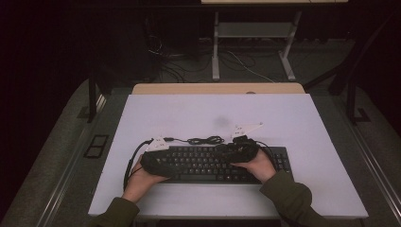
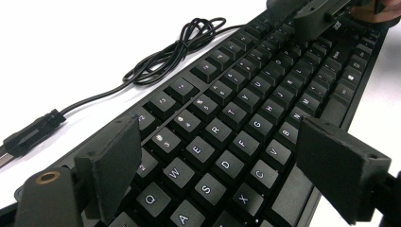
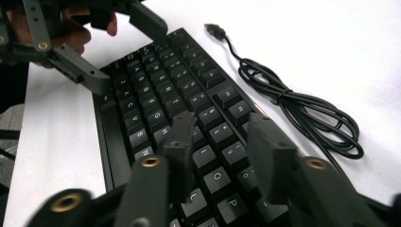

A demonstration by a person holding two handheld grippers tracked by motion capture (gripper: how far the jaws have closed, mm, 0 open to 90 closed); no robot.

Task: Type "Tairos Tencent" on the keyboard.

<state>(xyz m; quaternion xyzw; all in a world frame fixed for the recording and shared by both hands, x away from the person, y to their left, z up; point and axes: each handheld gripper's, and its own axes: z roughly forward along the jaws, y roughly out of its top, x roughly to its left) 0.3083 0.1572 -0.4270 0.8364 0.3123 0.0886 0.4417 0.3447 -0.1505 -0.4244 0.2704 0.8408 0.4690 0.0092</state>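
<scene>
black keyboard (image 1: pixel 213 163) lies flat at six o'clock on white table (image 1: pixel 293 123), cable (image 1: pixel 205 140) coiled at its twelve. left gripper (image 2: pixel 217 165) spread wide over letter keys; right gripper (image 3: pixel 220 146) narrowed above keys, gripping nothing, apparently poised for pressing.

The right hand-held gripper (image 3: pixel 217 156) hung low over the black keyboard (image 3: pixel 156 99), its 2 jaws part-closed above the keys with nothing between them. Farther off, the left hand-held gripper (image 3: pixel 120 52) stood wide over the keyboard's far end. A coiled cable (image 3: pixel 302 113) lay on the white counter (image 3: pixel 331 42).
</scene>
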